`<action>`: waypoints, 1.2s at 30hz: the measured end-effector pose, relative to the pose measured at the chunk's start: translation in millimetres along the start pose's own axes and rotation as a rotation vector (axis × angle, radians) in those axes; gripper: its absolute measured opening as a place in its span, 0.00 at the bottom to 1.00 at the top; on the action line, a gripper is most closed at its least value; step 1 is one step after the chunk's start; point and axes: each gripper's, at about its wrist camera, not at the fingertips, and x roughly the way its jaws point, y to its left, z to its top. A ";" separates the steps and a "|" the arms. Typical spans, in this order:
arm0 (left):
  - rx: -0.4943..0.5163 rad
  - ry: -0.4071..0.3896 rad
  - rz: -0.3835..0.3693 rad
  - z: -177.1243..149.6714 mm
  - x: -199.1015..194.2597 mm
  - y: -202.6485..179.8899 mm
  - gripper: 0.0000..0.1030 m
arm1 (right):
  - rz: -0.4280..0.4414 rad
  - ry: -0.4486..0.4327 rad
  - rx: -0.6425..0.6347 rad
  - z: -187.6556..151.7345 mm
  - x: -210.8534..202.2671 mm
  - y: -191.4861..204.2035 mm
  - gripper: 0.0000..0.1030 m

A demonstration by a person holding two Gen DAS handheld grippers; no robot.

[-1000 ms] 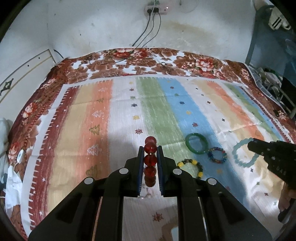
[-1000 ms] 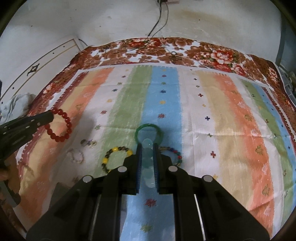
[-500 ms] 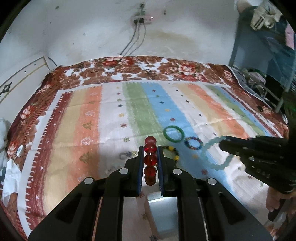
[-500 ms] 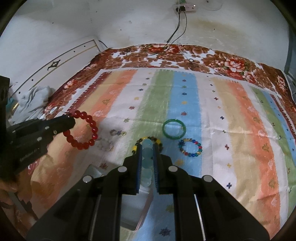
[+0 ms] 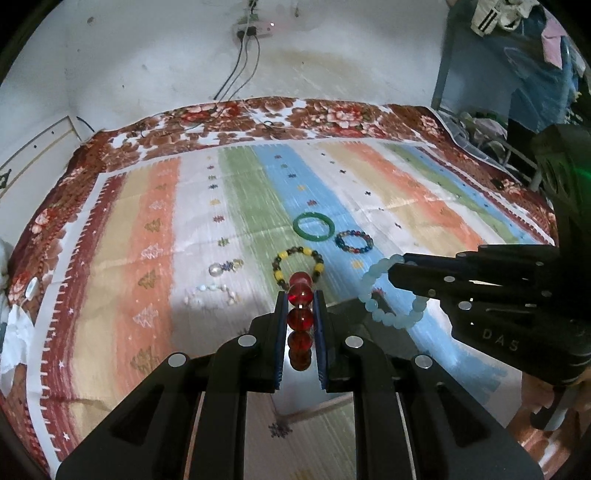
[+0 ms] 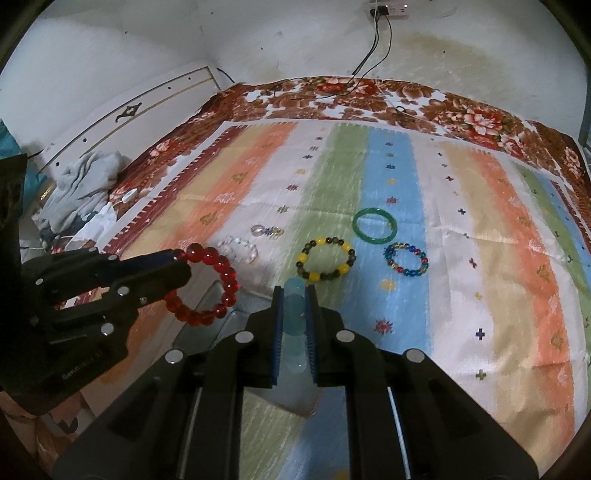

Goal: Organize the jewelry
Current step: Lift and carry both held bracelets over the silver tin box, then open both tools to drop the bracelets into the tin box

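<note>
Two hand-held grippers hang above a striped cloth (image 6: 461,280) spread over a floral bedcover (image 6: 369,99). The left gripper (image 5: 301,295) is clamped on a red bead bracelet (image 5: 300,317), whose loop dangles clear of the cloth in the right wrist view (image 6: 212,284). The right gripper (image 6: 295,291) is closed around a pale blue bead bracelet (image 6: 294,314), seen from the left wrist camera hanging from the fingertips as an open ring (image 5: 384,295).

Still lying on the cloth: a green bangle (image 6: 375,226) on the blue stripe, a multicoloured bead bracelet (image 6: 405,259) just beside it, and a yellow-and-dark bead bracelet (image 6: 325,259) nearer the grippers. To the left sit a clear bead bracelet (image 6: 238,248) and a small pendant-like piece (image 6: 266,231), too blurred to identify.

Below both grippers is a grey, box-like container (image 6: 207,325), mostly hidden by the fingers; what it holds cannot be seen. A power strip (image 6: 388,7) with cables hangs on the stained wall, and crumpled grey clothing (image 6: 85,184) lies off the bed's left edge.
</note>
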 end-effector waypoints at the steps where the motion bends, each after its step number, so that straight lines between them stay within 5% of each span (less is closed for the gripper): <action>1: -0.004 -0.001 0.002 -1.1 -0.6 -0.5 0.12 | 0.006 0.006 -0.003 -1.3 0.3 1.7 0.12; 13: -0.011 0.033 -0.048 -3.2 5.2 -2.1 0.13 | 0.035 0.040 -0.020 -6.3 9.4 5.3 0.12; 17: -0.005 0.017 -0.029 -1.8 2.9 -1.4 0.40 | 0.018 0.026 0.001 -5.4 7.8 -1.3 0.47; 36: -0.117 0.051 0.108 18.9 23.3 58.8 0.52 | -0.101 0.011 0.062 6.0 17.2 -36.9 0.47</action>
